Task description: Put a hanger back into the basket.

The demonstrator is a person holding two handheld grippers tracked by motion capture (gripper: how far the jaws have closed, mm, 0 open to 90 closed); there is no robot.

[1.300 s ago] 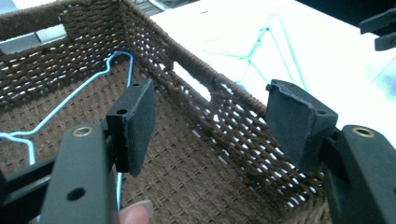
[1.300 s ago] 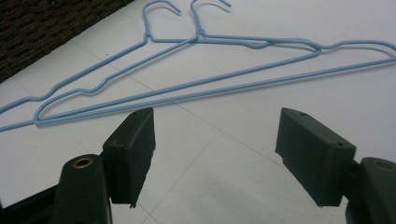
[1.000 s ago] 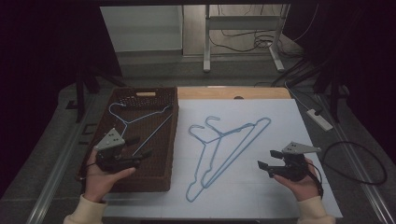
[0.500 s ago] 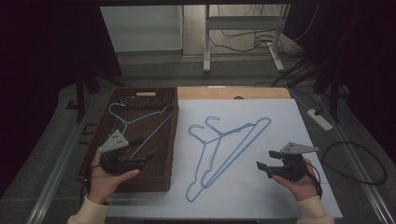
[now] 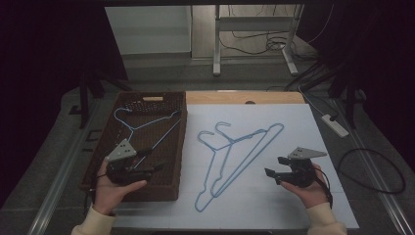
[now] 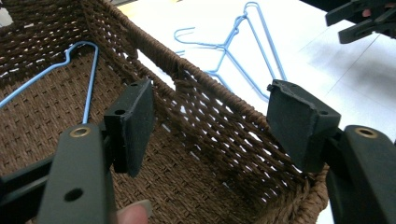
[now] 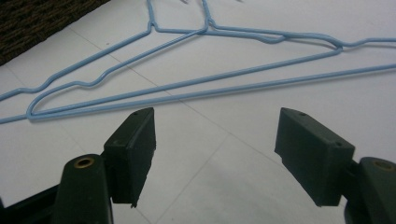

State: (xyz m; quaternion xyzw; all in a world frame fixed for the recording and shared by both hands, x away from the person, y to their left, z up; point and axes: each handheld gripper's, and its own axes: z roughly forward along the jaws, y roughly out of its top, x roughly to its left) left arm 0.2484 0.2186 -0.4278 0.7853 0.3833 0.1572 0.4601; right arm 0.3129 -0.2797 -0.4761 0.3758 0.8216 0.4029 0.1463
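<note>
Right gripper (image 5: 275, 167), jaws wide and empty, near two overlapping blue hangers (image 5: 235, 156); grabbing carelessly could snag both.

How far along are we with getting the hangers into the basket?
Done: one blue hanger lies in the wicker basket. In hand: nothing; the left gripper sits open over the basket and the right gripper is open, facing the pile. Left: two overlapping blue hangers on the white sheet.
</note>
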